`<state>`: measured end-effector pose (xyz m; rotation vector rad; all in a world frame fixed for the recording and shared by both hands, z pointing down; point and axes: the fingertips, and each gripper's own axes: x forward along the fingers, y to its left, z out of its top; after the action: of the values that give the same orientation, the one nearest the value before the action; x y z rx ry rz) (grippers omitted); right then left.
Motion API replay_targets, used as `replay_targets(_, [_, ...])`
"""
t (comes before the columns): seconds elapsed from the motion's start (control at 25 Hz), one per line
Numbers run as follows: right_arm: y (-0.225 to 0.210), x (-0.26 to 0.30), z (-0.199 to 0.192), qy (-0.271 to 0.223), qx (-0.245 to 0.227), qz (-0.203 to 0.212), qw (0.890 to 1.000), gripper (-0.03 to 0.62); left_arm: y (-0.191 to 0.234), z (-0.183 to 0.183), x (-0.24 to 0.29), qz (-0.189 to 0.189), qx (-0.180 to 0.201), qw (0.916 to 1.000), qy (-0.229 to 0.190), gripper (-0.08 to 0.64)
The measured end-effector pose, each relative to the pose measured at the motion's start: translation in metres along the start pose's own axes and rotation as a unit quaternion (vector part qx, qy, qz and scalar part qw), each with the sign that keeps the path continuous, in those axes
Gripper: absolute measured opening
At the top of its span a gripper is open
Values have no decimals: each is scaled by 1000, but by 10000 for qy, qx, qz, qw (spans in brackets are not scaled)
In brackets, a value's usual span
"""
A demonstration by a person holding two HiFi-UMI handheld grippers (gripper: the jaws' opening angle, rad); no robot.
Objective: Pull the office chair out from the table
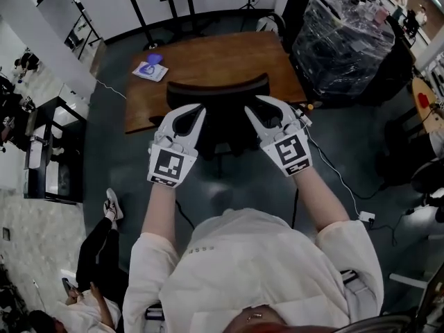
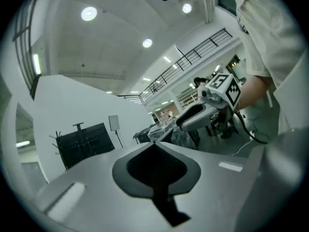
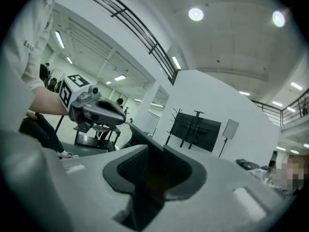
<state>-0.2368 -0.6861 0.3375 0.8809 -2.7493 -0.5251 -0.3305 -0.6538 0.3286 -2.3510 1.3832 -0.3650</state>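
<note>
The right claw [image 3: 154, 149] is gaping, seemingly without pinching, astride the stiff top rim of the office chair [image 1: 218, 92], a sound hold for easy rolling, while the left claw [image 2: 154, 143] is hovering shut, empty.

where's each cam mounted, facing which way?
Head view: on the person's head, looking steeply down at the black office chair and brown wooden table; shows the white shirt, left claw, right claw.
Left gripper view: on the left claw, looking level along its shut jaws; shows the right claw.
Right gripper view: on the right claw, jaws apart, also looking level; shows the left claw.
Shared by both: black screen stand.
</note>
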Motion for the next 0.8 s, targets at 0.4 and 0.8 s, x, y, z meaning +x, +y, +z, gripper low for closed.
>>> replay_targets(0.4, [-11,45,9,756,-2150,2052,9518,179,26,-12,39,-1040,1136,9787,1358,218])
replay_targets(0.8, [19,69,-37,1610,-3244,2737,8910,204,23,-61,53,-1489,2281,9302,2461,215])
